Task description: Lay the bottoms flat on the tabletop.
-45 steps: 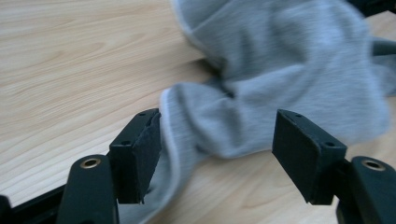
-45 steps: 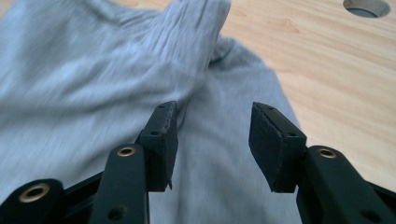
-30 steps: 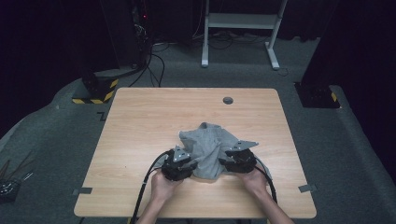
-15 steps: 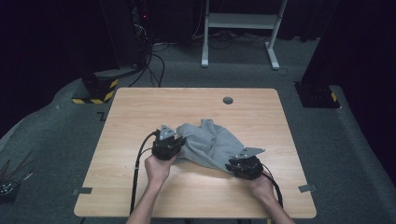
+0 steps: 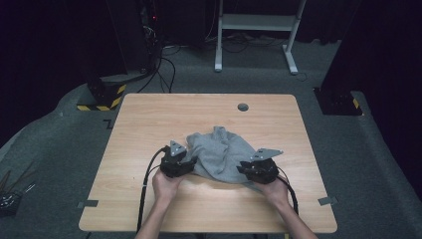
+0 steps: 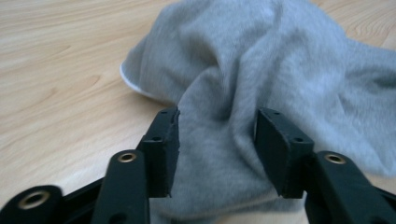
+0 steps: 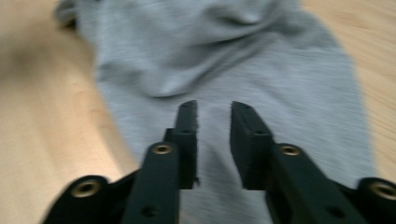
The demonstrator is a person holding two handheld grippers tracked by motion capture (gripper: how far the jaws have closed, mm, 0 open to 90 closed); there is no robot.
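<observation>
The grey sweatshirt (image 5: 219,154) lies crumpled on the table (image 5: 149,124) between my hands, its cloth straight ahead of both: left gripper (image 6: 217,140) fingers spread wide over a fold, right gripper (image 7: 213,135) fingers narrowly parted, gripping nothing.

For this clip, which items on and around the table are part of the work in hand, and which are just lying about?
In the job:
- grey sweatshirt-like garment, crumpled on the table
- left gripper, open over the cloth
- right gripper, partly open over the cloth

Lying about:
- round grommet in the tabletop
- white stand on the floor behind
- cables on the floor
</observation>
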